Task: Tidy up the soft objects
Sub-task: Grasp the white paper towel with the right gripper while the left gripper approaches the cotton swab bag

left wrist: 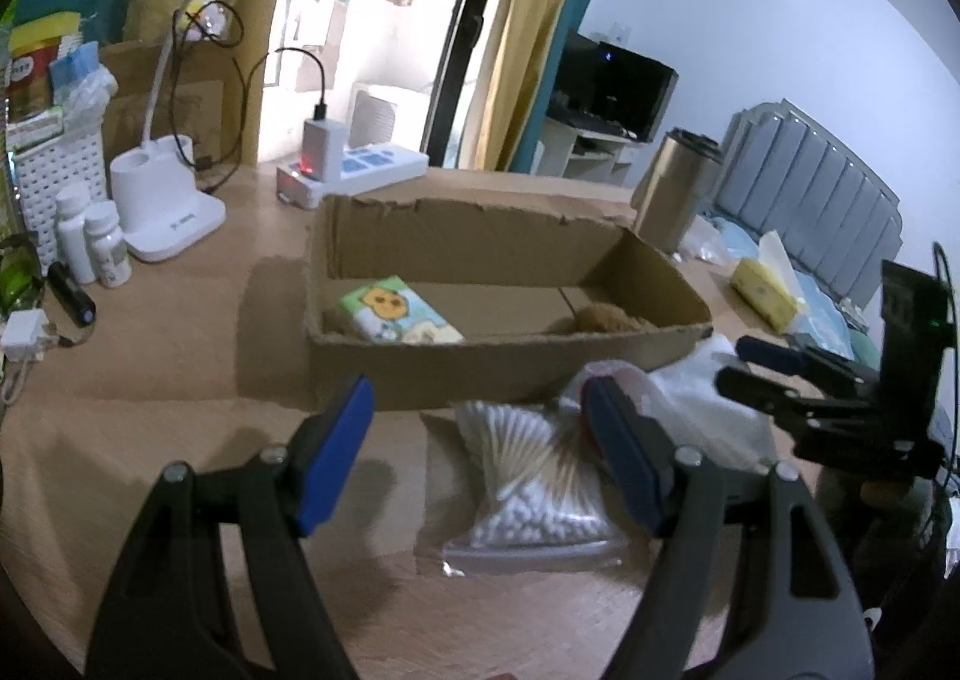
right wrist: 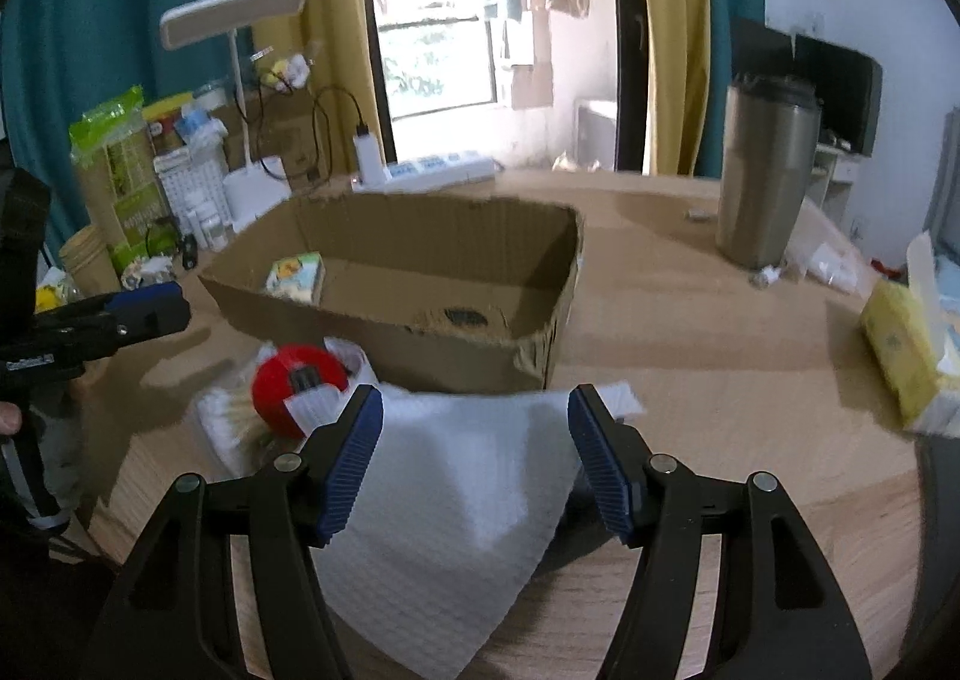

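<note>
Desk [right wrist: 720,356]: paper towel [right wrist: 456,500] corner pts toward cam, prob flat

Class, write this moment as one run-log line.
left gripper: open above cotton swab bag | right gripper: open above white cloth | cardboard box: holds tissue pack

left gripper [left wrist: 480,440]: jaws apart, empty | cotton swab bag [left wrist: 528,494]: on table [left wrist: 150,410] before cardboard box [left wrist: 480,362]

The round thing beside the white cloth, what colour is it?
Red, with a white strip; clearest in the right wrist view.
</note>
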Available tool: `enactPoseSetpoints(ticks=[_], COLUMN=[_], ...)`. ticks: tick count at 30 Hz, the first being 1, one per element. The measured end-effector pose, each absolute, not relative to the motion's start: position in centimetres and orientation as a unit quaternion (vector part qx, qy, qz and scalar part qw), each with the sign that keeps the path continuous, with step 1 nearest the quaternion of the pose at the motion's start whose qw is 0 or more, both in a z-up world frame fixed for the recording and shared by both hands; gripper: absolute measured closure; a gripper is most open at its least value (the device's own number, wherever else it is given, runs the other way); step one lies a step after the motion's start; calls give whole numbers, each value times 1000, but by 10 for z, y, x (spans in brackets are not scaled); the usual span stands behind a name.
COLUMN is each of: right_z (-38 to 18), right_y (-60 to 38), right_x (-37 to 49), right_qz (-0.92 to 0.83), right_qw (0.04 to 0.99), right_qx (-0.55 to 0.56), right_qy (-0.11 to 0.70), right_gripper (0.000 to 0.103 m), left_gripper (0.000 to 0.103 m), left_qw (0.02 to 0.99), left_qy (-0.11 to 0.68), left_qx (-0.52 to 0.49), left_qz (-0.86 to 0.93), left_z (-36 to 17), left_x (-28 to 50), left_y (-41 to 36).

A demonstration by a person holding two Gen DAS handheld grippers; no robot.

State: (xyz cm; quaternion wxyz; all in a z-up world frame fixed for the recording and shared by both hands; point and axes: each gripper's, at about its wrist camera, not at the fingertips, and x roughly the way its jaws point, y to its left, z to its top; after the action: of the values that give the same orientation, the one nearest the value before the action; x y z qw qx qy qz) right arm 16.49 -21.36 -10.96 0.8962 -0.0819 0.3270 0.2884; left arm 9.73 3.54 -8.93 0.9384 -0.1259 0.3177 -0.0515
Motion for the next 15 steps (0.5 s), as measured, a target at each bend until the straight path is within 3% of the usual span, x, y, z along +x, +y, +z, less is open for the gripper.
enactPoseSetpoints(ticks=[12, 14, 15], right_z=[-135, -136, -137], right_y=[-198, -194, -191], right_x=[172, 170, 169], right_qz=[301, 305, 307], right_qw=[877, 874, 871], right_qx=[-109, -124, -134], right_qy=[359, 357, 359], right_gripper=[35, 41, 53], left_gripper=[27, 27, 27], left_qw=[929, 928, 928], left_qy=[343, 345, 347], left_qx=[-126, -125, -124], left_qz=[-59, -61, -63], left_z=[-104, -105, -106], left_x=[99, 99, 100], left_y=[29, 27, 26])
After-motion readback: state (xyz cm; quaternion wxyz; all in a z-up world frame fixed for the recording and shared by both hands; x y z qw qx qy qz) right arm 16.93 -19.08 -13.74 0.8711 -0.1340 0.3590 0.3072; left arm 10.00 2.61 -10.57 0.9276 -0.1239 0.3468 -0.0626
